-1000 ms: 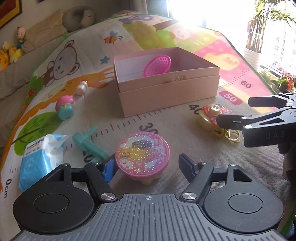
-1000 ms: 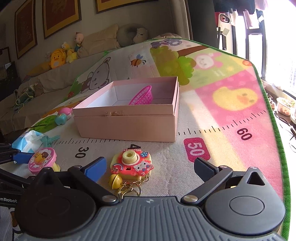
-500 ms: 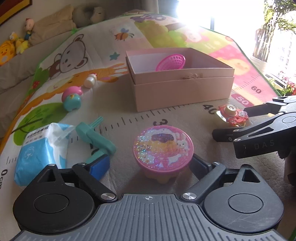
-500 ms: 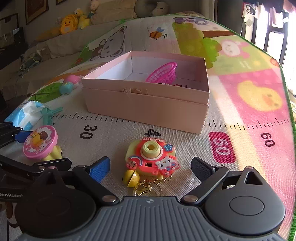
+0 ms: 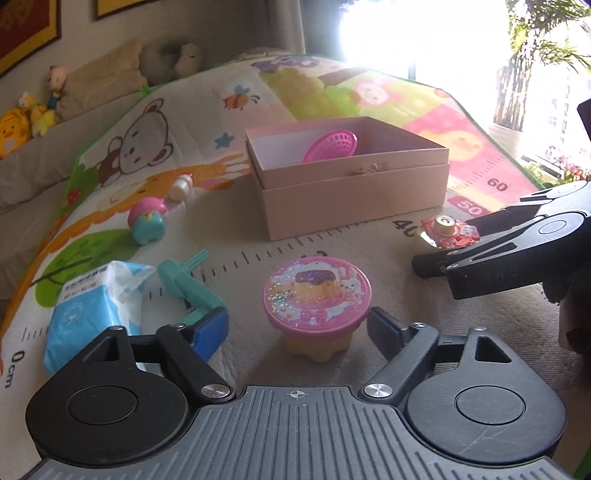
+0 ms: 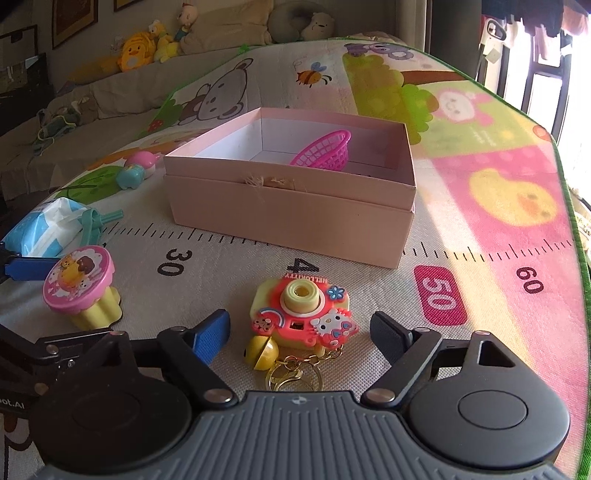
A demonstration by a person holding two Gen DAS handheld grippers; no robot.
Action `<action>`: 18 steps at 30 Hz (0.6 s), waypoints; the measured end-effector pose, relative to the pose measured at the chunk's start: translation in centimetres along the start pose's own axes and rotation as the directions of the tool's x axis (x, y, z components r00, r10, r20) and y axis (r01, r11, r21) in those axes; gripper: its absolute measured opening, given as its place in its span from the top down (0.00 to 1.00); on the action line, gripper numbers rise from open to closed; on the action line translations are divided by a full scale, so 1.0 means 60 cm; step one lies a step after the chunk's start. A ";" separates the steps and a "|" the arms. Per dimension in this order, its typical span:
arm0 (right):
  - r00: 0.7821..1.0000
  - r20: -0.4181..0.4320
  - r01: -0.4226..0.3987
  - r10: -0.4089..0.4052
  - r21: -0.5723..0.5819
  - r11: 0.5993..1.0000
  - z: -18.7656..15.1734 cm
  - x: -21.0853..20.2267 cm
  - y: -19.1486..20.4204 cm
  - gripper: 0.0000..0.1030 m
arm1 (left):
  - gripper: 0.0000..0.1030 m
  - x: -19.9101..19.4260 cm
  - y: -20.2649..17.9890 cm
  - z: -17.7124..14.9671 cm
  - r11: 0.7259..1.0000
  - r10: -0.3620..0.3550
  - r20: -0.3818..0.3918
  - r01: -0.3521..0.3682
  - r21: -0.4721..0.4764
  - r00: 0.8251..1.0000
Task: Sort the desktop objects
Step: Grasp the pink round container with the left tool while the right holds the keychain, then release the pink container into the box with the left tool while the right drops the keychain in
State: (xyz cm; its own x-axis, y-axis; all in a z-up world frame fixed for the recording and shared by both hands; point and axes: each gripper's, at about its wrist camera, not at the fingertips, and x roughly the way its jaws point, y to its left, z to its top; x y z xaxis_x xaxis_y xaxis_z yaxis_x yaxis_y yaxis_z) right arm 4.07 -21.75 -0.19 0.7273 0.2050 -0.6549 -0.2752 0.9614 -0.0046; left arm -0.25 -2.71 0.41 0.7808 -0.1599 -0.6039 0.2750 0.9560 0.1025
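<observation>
Both claws closed inward; only right view shows camera's keyring (image 6: pixel 295 376).

Sunlit window (image 5: pixel 406 33), toy-lined sofa (image 6: pixel 110 85)

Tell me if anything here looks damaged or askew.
The pink box has a torn, frayed spot on its front rim. Inside it, the pink toy basket lies tipped on its side.

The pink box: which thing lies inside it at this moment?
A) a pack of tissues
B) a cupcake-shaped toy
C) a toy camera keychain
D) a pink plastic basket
D: the pink plastic basket leans inside the pink box; the other toys lie outside it on the mat.
</observation>
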 end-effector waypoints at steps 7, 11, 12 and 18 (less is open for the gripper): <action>1.000 -0.013 0.009 -0.009 0.002 1.000 0.008 -0.004 0.003 0.44 | 0.55 0.019 0.012 0.016 0.998 -0.020 -0.012 0.019 -0.056 1.000; 0.999 -0.027 -0.027 0.027 -0.003 1.000 0.021 -0.030 -0.007 0.44 | 0.57 0.008 0.019 0.031 1.000 -0.018 0.012 0.018 -0.017 1.000; 0.999 -0.010 -0.036 0.036 -0.003 0.999 0.031 -0.048 -0.012 0.44 | 0.57 0.000 0.025 0.042 1.000 -0.023 0.026 0.024 -0.020 0.999; 0.969 0.244 -0.045 0.036 0.028 0.999 0.147 -0.188 -0.063 0.44 | 0.57 -0.059 0.052 0.173 1.000 0.012 0.271 -0.018 0.018 0.962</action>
State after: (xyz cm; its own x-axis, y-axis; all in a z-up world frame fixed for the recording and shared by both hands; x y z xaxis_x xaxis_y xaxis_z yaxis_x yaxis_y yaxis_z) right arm 2.43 -26.09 13.87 0.8485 0.2784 -0.4500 -0.2894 0.9561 0.0459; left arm 3.65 -1.69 11.09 0.9070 -0.2090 -0.3657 0.2712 0.9541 0.1273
